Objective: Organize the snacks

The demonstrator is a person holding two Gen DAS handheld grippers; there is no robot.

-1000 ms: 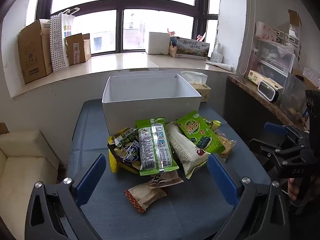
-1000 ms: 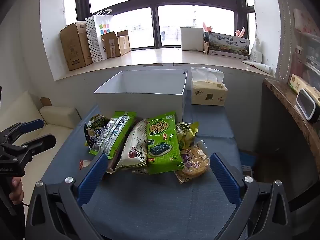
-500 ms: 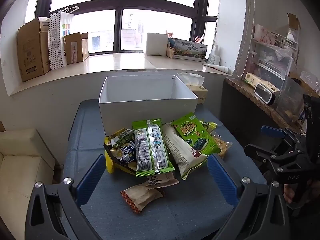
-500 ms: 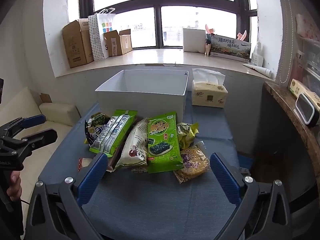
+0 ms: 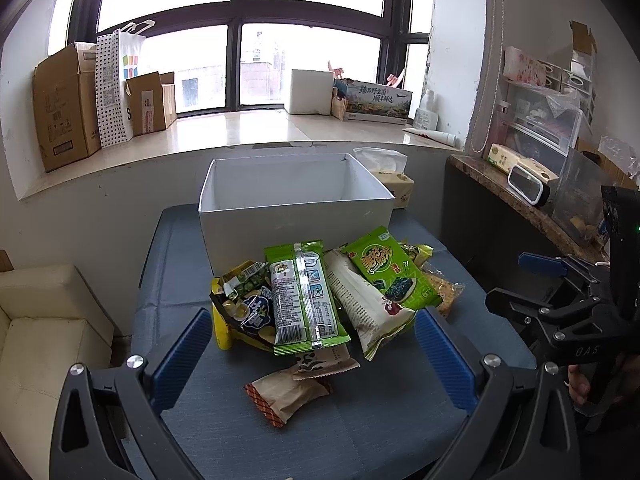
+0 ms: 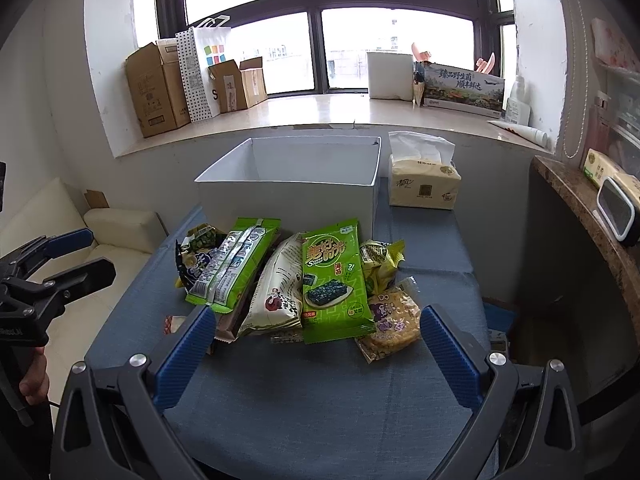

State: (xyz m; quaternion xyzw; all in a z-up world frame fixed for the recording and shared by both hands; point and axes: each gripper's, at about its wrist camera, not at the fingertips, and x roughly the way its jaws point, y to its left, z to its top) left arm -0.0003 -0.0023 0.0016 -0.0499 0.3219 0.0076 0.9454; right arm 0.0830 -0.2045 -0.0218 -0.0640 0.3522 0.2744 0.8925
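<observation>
Since a second ago the view has barely changed — both grippers hover short of the snacks, only drifting slightly. The blue-covered counter (image 6: 320, 408) stands under a wide window sill (image 6: 304, 110), a cream sofa (image 5: 44, 320) at 9 o'clock. The white box (image 5: 294, 200) at 12 o'clock shows nothing inside. The snack pile (image 6: 296, 284) lies just before it. Left gripper (image 5: 312, 356) and right gripper (image 6: 316, 356) — jaws spread, holding nothing.

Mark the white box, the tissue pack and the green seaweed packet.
white box (image 6: 288, 204), right wrist view, front wall.
tissue pack (image 6: 425, 186), right wrist view, front face.
green seaweed packet (image 6: 334, 280), right wrist view, printed front.
</observation>
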